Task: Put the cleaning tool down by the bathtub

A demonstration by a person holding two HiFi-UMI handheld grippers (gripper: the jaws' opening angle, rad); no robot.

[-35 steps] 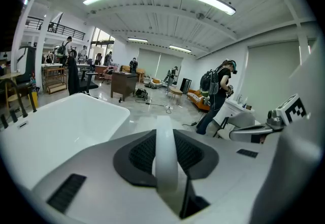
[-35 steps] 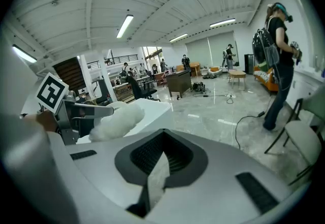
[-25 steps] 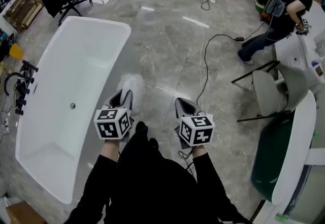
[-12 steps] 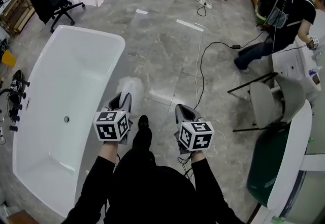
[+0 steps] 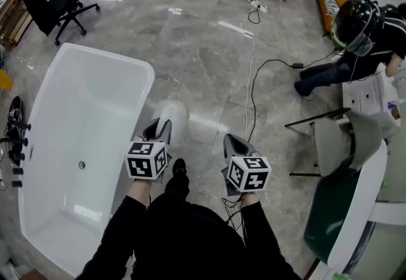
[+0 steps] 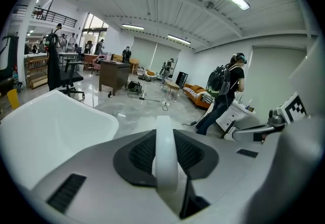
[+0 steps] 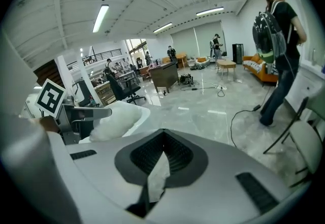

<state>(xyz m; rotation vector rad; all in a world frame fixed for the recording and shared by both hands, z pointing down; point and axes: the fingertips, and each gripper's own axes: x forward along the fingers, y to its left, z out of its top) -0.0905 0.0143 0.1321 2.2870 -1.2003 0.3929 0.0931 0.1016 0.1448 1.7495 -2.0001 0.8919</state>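
The cleaning tool is a white fluffy duster (image 5: 170,112) on a white handle (image 6: 165,152). My left gripper (image 5: 161,126) is shut on that handle, and the fluffy head sticks out past the jaws above the marble floor. In the right gripper view the fluffy head (image 7: 109,119) shows beside the bathtub's rim. The white bathtub (image 5: 130,63) lies just left of my left gripper and fills the left of the left gripper view (image 6: 51,126). My right gripper (image 5: 232,141) hovers to the right with its jaws a little apart (image 7: 152,182); only floor shows in the gap.
Black and white cables (image 5: 251,82) run across the floor ahead of the right gripper. A white chair (image 5: 336,139) and a green-and-white tub (image 5: 346,209) stand at the right. A person with a backpack (image 5: 358,28) bends at the far right. A black tap fixture (image 5: 16,139) flanks the bathtub's left side.
The view has swung, so the bathtub sits lower and further left. Both grippers hold about the same pose, the duster still gripped. The person in the background has moved right.
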